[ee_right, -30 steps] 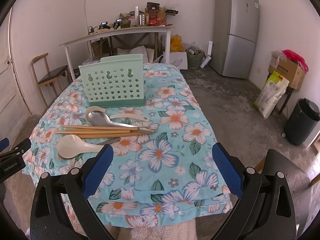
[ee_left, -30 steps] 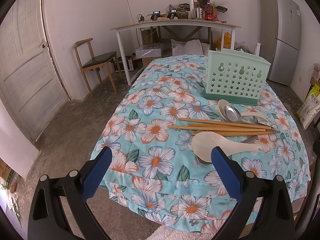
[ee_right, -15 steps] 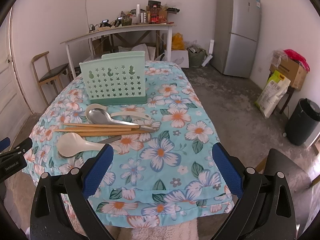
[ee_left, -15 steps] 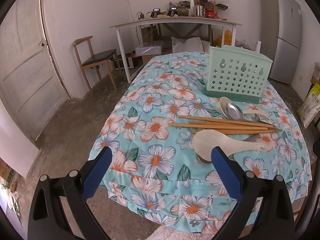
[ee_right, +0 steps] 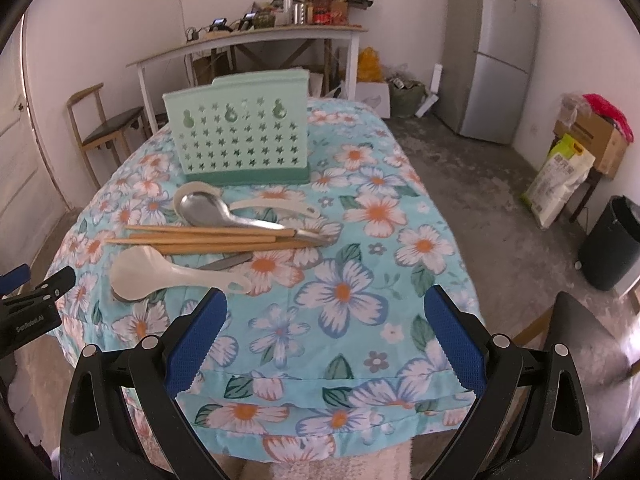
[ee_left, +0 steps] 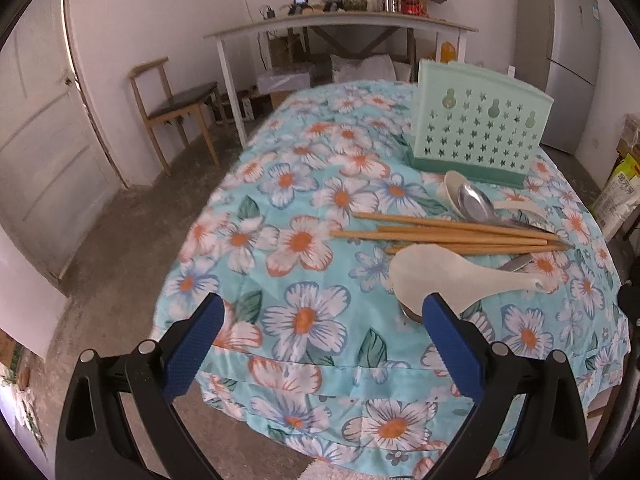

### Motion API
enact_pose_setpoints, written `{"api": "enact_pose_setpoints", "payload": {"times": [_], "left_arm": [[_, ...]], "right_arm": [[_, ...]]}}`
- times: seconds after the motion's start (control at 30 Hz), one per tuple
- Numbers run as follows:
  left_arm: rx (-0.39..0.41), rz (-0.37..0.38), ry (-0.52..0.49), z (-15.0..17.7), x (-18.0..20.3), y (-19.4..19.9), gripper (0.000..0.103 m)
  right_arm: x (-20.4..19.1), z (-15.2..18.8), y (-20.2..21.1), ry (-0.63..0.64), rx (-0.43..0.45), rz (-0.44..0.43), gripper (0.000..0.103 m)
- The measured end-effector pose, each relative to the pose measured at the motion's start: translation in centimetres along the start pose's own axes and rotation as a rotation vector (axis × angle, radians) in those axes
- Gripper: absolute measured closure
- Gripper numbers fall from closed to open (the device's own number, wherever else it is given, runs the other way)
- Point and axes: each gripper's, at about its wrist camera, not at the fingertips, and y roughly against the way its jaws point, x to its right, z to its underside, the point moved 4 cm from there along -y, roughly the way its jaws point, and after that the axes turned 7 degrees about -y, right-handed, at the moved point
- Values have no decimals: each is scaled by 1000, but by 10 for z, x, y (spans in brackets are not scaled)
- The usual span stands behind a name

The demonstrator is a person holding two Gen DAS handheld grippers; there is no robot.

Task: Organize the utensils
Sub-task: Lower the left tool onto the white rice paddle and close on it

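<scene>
Across the middle of both views spreads a desk (ee_right: pixel 424 208) covered with a turquoise cloth printed with white and orange flowers, its near edge hanging down toward the cameras. At the far part of the desk stands a mint-green utensil holder (ee_right: pixel 240 136) with star-shaped holes, upright on a darker green base. Just in front of the holder lie the utensils, all loose on the cloth. A bundle of wooden chopsticks (ee_right: pixel 208 236) runs crosswise, roughly parallel to the near edge. Nearest the cameras lies a white rice paddle (ee_right: pixel 168 274), its broad end resting on a metal piece that is mostly hidden beneath it. Between the chopsticks and the holder sits a metal spoon (ee_right: pixel 216 212), its bowl nested on a white spoon (ee_right: pixel 276 205), with the metal handle crossing the chopstick tips. The left claw (ee_left: pixel 320 320) hangs short of the near edge of the desk with its blue-padded fingers spread wide and nothing between them; the paddle's broad end shows just behind its right-hand finger. The right claw (ee_right: pixel 326 316) hovers over the near part of the cloth, likewise spread wide and empty, with the paddle's handle end just above its left-hand finger. Part of the left claw's black frame also shows at the left edge of the right wrist view.
</scene>
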Motion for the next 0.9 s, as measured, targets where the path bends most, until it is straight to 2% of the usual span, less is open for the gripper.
{"api": "enact_pose_setpoints", "payload": {"times": [0.27,0.5,0.7,0.9], "left_arm": [[31,81,-26,-1,0,-22,6],[129,206,-61,-8,2,-28,8],[142,373,-89,-13,11,-34,17],[110,451,-118,-12,20,-39,35]], "right_arm": [[-23,12,-41,49,-95,-45,8],[-39,31,-78,101,-153,-62,8],[-34,38,-81,91,-124,-108,8],[-32,40,-80,100,-106,-126,8]]}}
